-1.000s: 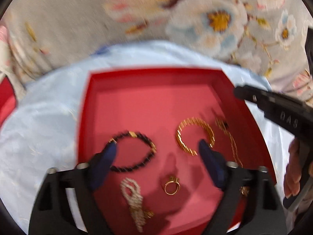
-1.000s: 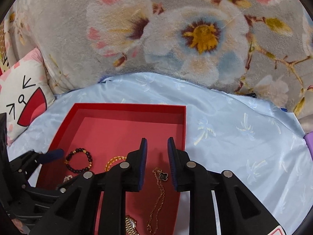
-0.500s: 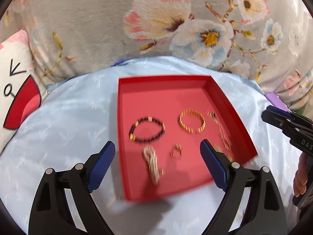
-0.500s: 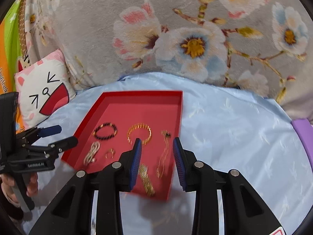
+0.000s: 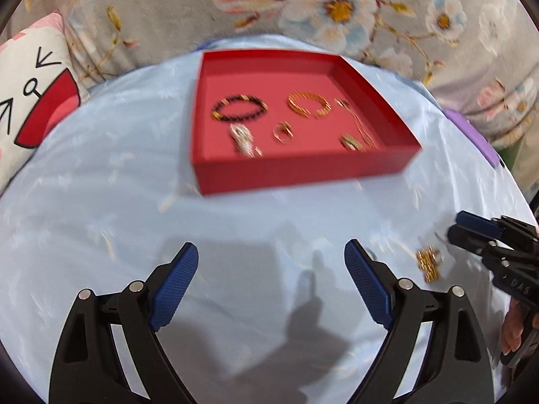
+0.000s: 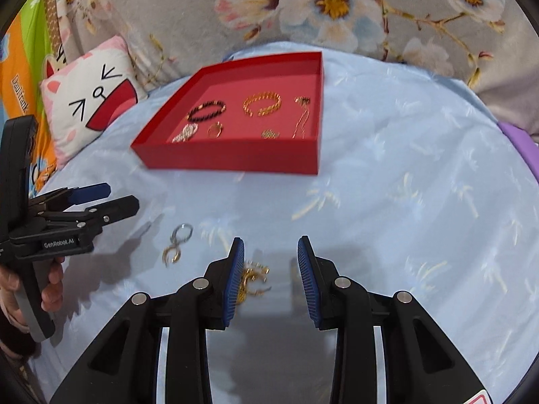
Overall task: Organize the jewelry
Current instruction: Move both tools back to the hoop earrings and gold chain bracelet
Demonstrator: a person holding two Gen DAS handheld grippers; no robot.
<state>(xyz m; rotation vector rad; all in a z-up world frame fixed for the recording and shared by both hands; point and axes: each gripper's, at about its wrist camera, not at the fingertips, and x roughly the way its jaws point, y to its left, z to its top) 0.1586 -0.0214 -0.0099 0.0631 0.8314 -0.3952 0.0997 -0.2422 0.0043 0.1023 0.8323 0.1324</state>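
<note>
A red tray sits on the light blue cloth and holds a black bead bracelet, a gold bracelet, a gold chain, a ring and other small pieces. Loose gold jewelry lies on the cloth between my right gripper's open fingers. Two rings lie left of it. My left gripper is open and empty above bare cloth, well short of the tray.
A cat-face cushion lies at the left. A floral blanket runs along the back. A purple object sits at the cloth's right edge.
Both grippers have pulled back from the tray toward the near side of the cloth. The right gripper has opened wider and now stands over the loose gold jewelry.
</note>
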